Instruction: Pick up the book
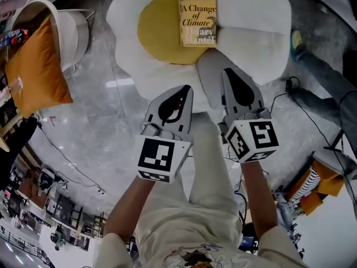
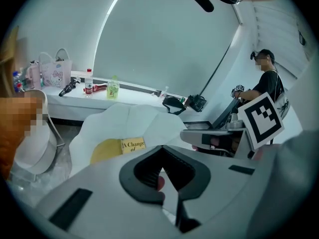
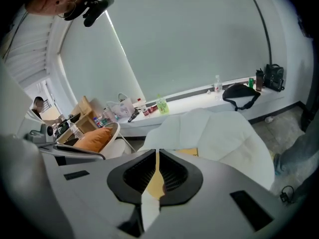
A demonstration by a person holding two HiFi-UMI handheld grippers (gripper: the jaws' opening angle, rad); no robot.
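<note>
The book (image 1: 197, 22), pale yellow with "A Change of Climate" on its cover, lies flat on a round yellow cushion (image 1: 159, 29) in the middle of a white flower-shaped seat (image 1: 251, 27). Both grippers hang side by side just short of the seat's near edge, pointing toward the book and apart from it. My left gripper (image 1: 187, 88) has its jaws together with nothing between them. My right gripper (image 1: 228, 71) is also shut and empty, a little closer to the seat. In the left gripper view the book (image 2: 133, 144) shows just beyond the shut jaws (image 2: 162, 148). The right gripper's jaws (image 3: 157, 152) leave only a thin slit.
An orange cushion (image 1: 33, 71) rests in a white tub chair (image 1: 72, 32) at the left. Cables (image 1: 304, 113) run over the grey floor at the right, near someone's leg (image 1: 326, 71). A ledge with bottles (image 2: 99, 88) and a black bag (image 3: 241, 94) runs behind the seat. Another person (image 2: 266, 78) stands at the right.
</note>
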